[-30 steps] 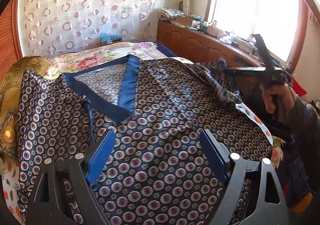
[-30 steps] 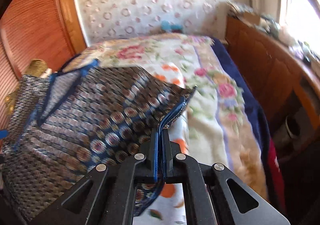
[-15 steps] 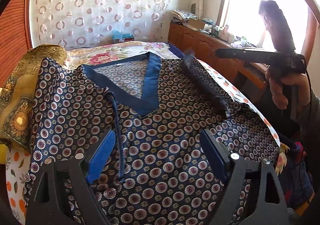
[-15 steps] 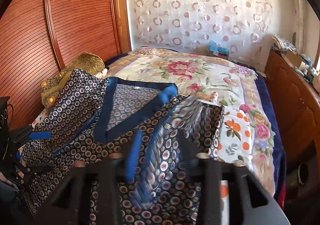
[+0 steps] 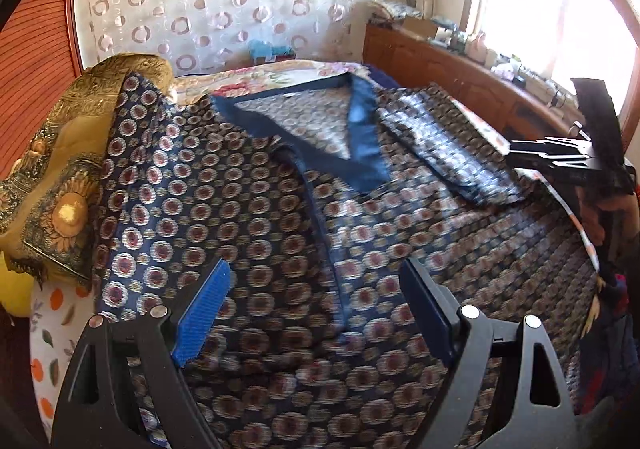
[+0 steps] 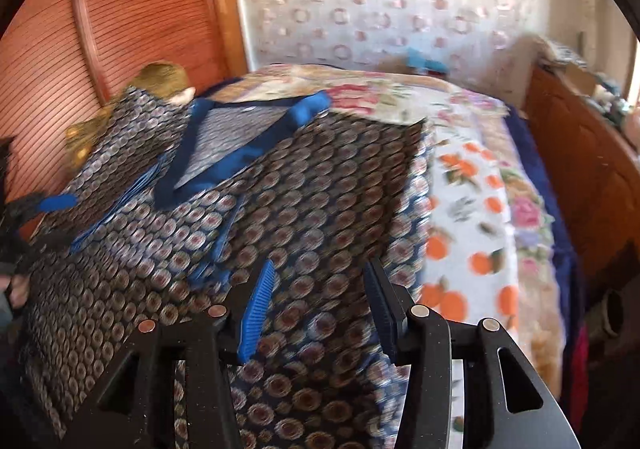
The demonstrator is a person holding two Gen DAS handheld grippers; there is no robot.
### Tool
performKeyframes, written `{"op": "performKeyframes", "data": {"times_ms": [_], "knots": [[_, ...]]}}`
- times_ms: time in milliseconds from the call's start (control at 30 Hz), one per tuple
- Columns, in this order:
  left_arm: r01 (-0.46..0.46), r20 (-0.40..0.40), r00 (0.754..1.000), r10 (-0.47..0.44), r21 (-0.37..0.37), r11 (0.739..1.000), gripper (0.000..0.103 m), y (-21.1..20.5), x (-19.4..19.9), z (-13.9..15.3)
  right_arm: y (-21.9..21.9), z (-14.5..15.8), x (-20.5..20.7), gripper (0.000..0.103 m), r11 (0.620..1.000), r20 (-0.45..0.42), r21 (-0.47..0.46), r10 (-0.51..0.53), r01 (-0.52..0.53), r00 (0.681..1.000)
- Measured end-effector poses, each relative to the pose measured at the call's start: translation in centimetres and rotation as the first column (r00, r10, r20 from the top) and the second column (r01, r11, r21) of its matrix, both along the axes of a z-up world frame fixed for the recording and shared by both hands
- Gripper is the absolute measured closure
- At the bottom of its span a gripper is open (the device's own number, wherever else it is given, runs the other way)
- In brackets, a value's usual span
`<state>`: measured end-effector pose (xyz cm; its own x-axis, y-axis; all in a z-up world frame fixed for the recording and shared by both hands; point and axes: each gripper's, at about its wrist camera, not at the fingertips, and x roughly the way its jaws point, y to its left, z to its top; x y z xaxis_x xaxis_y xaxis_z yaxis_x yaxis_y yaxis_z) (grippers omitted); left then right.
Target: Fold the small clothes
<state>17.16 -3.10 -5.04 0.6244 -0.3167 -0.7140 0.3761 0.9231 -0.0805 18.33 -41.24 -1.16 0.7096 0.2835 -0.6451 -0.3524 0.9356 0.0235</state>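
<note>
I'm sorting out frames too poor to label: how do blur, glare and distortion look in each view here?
Left wrist view: the window is blown out white, and the patterned shirt smears toward the right, though the left gripper stays sharp. Right wrist view: motion blur is heavier, streaking the shirt and the bedspread; the right gripper stays crisp. Both show fisheye bending and dark corners.
</note>
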Motion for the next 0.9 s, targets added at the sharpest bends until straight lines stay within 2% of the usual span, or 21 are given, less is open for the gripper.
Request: {"op": "performKeyframes", "data": {"times_ms": [133,300,500,633,900], "knots": [[-0.034,0.005,0.999,0.034,0.013,0.999,0.016,1.9,1.7,0.5,0.6,-0.6,0.6,0.053,1.000,-0.009,-0.007,-0.007,0.007,1.000],[-0.068,0.041,0.997,0.067,0.039,0.997,0.016,4.3,3.9,2.0,0.7,0.1,2.1,0.038,1.000,0.014,0.000,-0.004,0.004,1.000],[-0.117,0.033,0.993,0.116,0.029,0.993,0.016,7.1,7.5,3.0,-0.2,0.5,4.2,0.036,1.000,0.034,-0.013,-0.005,0.006,0.999],[-0.132,0.033,0.991,0.130,0.044,0.990,0.016,8.1,9.7,3.3,-0.4,0.6,6.1,0.027,0.999,0.028,-0.028,-0.020,0.020,0.999],[-0.107,0.003,0.994,0.107,0.057,0.993,0.018,8.1,13.2,3.0,-1.1,-0.6,12.0,0.026,0.994,-0.039,-0.069,-0.086,0.083,0.996]]}}
